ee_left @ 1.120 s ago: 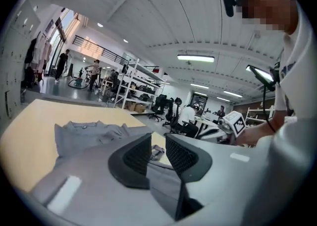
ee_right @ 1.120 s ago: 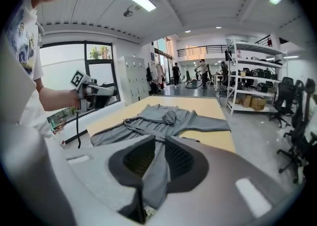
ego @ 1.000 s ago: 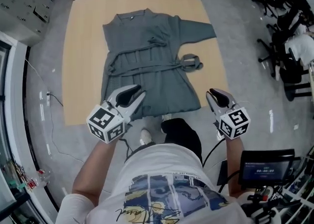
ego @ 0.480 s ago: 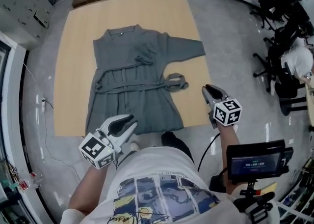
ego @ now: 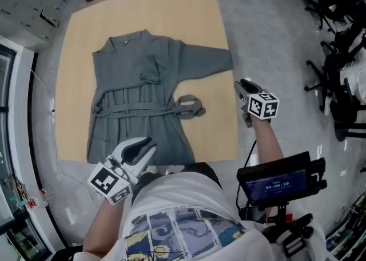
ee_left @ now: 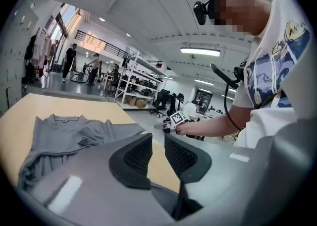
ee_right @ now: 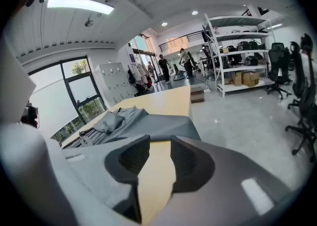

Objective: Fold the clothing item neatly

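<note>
A grey robe [ego: 143, 94] lies flat, collar away from me, on a tan mat [ego: 189, 14]. One sleeve [ego: 209, 60] reaches right and its belt end [ego: 190, 106] curls at the right side. My left gripper [ego: 147, 144] hovers just past the hem, at the mat's near edge. In the left gripper view its jaws [ee_left: 158, 141] stand a narrow gap apart with nothing between them. My right gripper [ego: 241, 86] hangs off the mat's right edge, level with the belt. Its jaws [ee_right: 159, 145] are opening and hold nothing. The robe [ee_right: 133, 123] lies ahead of them.
Grey floor surrounds the mat. Office chairs [ego: 343, 54] stand at the right, and shelving [ee_right: 237, 46] at the far right. A screen on a stand [ego: 277, 180] sits by my right hip. A cable [ego: 54, 117] trails along the left wall. People stand far off [ee_left: 69, 59].
The left gripper has drawn back from over the robe's hem to the mat's near edge. The right gripper has moved from near the hem corner up along the mat's right edge.
</note>
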Action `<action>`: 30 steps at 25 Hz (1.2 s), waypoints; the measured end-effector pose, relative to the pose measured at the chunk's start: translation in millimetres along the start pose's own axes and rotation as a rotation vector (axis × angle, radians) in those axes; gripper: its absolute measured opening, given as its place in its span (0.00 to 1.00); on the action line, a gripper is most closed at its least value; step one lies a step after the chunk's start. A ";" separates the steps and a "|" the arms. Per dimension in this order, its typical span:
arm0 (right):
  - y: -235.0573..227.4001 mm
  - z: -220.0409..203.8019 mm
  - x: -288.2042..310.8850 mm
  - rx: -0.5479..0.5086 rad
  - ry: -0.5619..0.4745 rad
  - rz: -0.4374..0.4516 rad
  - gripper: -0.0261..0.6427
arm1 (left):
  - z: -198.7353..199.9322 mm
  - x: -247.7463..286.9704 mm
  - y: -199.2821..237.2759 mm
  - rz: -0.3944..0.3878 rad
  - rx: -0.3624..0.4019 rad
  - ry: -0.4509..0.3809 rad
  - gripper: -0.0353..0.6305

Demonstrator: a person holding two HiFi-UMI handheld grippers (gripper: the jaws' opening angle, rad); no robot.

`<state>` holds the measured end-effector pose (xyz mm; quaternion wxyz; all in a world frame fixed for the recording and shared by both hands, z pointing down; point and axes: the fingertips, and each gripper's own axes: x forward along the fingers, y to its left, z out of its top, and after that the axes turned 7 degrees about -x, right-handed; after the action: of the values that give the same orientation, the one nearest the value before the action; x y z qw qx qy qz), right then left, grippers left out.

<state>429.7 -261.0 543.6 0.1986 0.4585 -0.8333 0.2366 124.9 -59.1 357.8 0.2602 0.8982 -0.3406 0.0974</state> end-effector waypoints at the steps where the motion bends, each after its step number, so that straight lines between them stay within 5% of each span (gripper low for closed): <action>1: -11.9 0.0 10.0 0.017 0.001 0.007 0.22 | -0.1 5.1 0.5 0.018 -0.004 0.008 0.18; 9: -66.4 -8.3 76.9 0.166 0.009 0.072 0.26 | -0.5 18.6 7.4 0.128 -0.041 0.038 0.18; 23: -84.8 -30.4 126.8 0.514 -0.015 0.218 0.30 | -9.1 20.9 9.7 0.215 -0.085 0.059 0.18; 30: -78.3 -28.3 124.9 0.479 -0.005 0.217 0.24 | -10.3 20.2 9.8 0.219 -0.088 0.051 0.17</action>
<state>437.6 -365.0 651.6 0.0559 0.4007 -0.7984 0.4460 133.5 -71.1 377.6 0.2956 0.8408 -0.4337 0.1330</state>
